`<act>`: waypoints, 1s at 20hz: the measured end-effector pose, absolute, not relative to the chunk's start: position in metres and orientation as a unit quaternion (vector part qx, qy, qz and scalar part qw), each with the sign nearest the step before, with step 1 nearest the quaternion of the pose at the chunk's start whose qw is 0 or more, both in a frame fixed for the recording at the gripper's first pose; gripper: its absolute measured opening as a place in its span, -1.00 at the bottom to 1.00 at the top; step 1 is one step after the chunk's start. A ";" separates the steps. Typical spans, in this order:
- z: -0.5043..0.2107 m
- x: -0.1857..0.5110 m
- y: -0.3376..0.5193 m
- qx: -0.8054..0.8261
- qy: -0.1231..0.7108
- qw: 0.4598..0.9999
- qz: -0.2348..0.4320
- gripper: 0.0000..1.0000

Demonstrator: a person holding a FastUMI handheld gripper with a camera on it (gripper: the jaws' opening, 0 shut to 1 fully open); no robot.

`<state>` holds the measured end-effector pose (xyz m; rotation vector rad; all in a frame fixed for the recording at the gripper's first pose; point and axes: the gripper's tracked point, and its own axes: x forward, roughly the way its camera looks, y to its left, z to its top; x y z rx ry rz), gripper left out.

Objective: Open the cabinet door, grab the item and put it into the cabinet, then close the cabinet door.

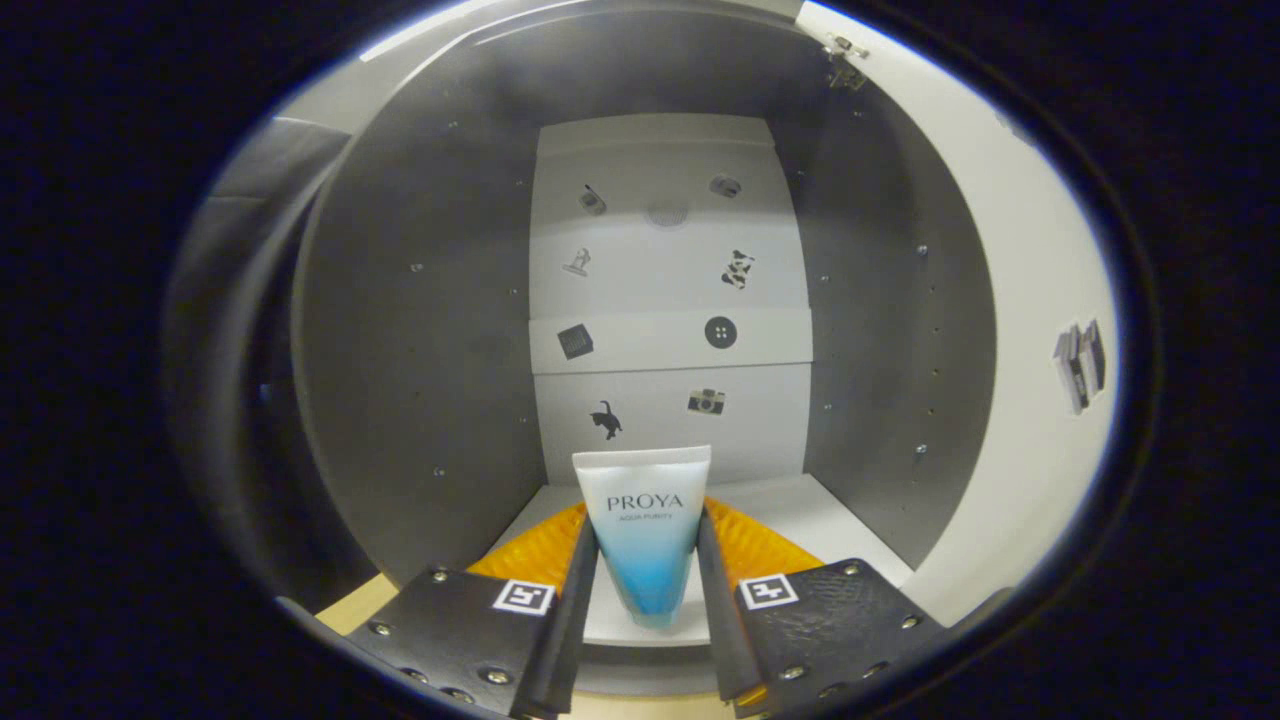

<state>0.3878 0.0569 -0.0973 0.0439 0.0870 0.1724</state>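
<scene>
Claw-mounted view, facing close into open cabinet [420,330]

Dim, shadowed side walls [420,330], brighter back panel [665,270], fisheye-bent edges.

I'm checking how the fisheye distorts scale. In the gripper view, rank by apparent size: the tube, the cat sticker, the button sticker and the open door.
1. Open door.
2. Tube, held between the tongs; nearness enlarges it.
3. Cat sticker and button sticker: alike, unranked.

surface: white cabinet floor [800,510], lower centre of the frame | on it: nothing seen resting; tube [646,535] hangs above it, pinched between gripper [646,560] fingers
</scene>
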 end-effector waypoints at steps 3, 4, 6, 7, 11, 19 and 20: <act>-0.110 0.411 0.056 0.021 0.053 0.995 0.083 0.05; -0.114 0.415 0.056 0.019 0.058 0.995 0.082 0.05; -0.120 0.419 0.054 0.009 0.061 0.995 0.080 0.05; -0.123 0.420 0.054 0.007 0.063 0.995 0.081 0.06; -0.125 0.420 0.054 0.021 0.066 0.994 0.089 0.06; -0.111 0.405 0.042 0.016 0.053 0.996 0.076 1.00; -0.108 0.399 0.040 0.016 0.050 0.996 0.075 1.00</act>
